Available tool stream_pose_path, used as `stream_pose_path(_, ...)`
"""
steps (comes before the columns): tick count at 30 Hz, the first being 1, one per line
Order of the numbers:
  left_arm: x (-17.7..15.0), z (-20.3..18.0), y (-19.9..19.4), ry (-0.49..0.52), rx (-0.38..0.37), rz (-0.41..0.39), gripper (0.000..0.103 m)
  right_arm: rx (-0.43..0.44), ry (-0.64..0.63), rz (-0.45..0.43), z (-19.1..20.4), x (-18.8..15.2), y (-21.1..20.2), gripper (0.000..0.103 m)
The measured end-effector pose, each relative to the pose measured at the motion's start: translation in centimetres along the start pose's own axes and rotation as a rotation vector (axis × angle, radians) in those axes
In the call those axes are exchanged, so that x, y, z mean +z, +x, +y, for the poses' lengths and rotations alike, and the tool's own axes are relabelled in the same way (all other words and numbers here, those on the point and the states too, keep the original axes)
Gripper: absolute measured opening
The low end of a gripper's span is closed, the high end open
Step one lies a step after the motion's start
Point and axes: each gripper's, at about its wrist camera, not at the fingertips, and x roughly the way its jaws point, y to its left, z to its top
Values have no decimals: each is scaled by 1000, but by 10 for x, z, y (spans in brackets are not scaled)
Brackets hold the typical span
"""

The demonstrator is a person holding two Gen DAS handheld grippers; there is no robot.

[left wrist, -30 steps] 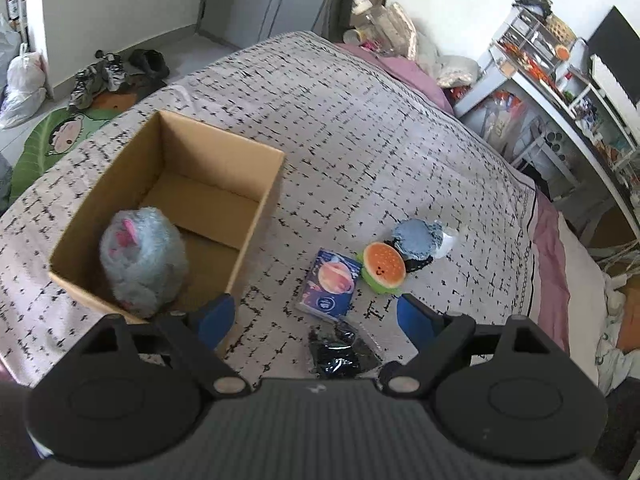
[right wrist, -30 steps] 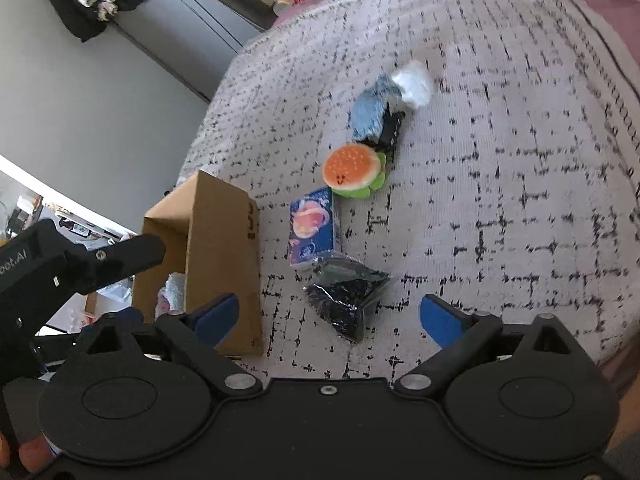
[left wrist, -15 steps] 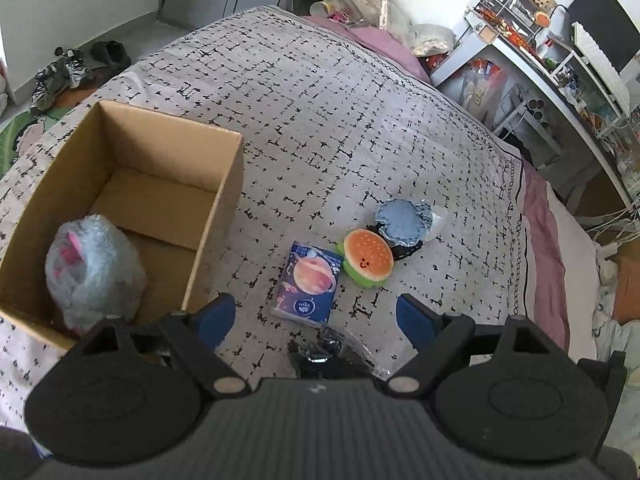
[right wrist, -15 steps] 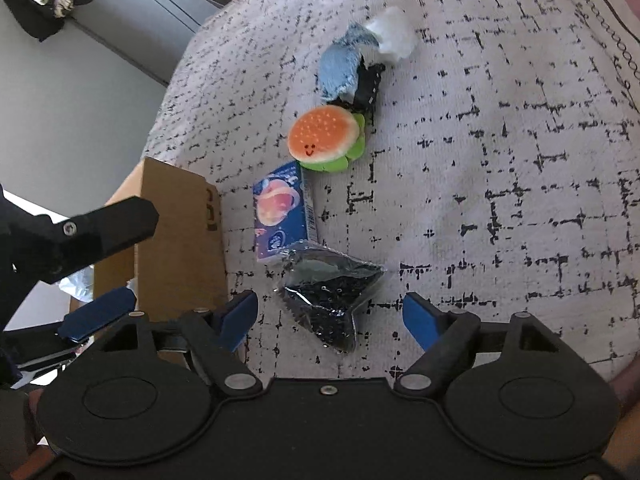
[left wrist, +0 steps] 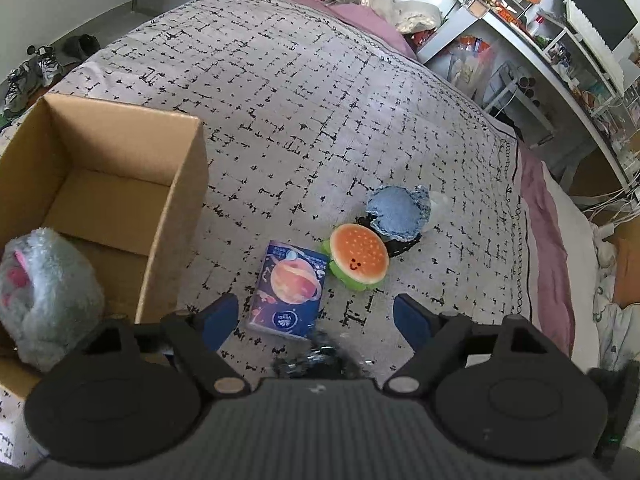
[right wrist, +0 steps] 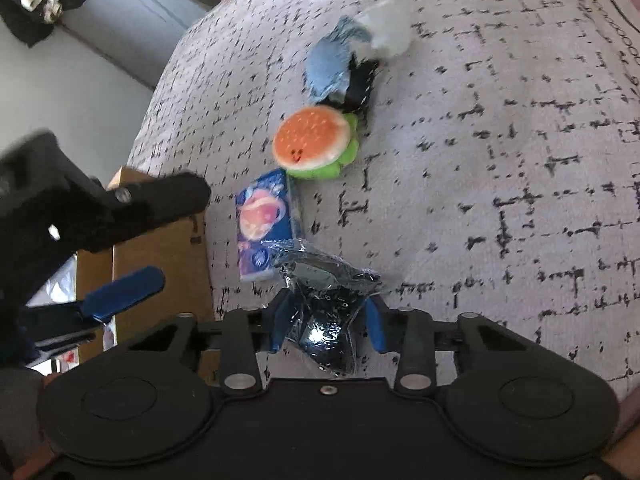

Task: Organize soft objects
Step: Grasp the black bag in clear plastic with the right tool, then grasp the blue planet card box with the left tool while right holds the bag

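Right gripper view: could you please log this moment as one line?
right gripper: shut on black bag | left gripper: open | box: holds grey plush

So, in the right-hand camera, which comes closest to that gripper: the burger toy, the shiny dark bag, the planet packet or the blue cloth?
1. Shiny dark bag, between the right gripper fingers.
2. Planet packet, just beyond, left.
3. Burger toy, farther up.
4. Blue cloth, farthest, behind the burger.

The right claw (right wrist: pixel 327 326) has its blue fingers (right wrist: pixel 375 322) pressed against both sides of a crinkly plastic bag (right wrist: pixel 328 280) of dark stuff on the bed (right wrist: pixel 500 152). Just beyond the bag lies a blue packet (right wrist: pixel 262 224), then a burger plush (right wrist: pixel 314 142) and a blue cloth bundle (right wrist: pixel 330 66). The left claw (right wrist: pixel 132 248) hangs wide apart over a cardboard box (right wrist: pixel 168 268).
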Motion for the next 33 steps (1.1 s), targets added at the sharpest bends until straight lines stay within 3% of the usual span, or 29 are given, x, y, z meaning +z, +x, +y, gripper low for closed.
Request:
stream_pose_path(13,3,-6,37,28,37,44,84,-103,116,-149,-24,16,-14,37)
stream_pose_path(26,2,0,80,-12,115,100,84,-131,148,-159,-32,25,-1,44)
stream_pose_path(28,1,2,83,-23,114,95,76,-124,141,-168,-32,26,0,42)
stream_pose_path(31,1,2,84,-7,134,73,52,-112,128,-176,-30,28,-1,38)
stream_pose_path(33,2,3,81,-16,128,67,51,-103,123,-182,-28,28,-3,36)
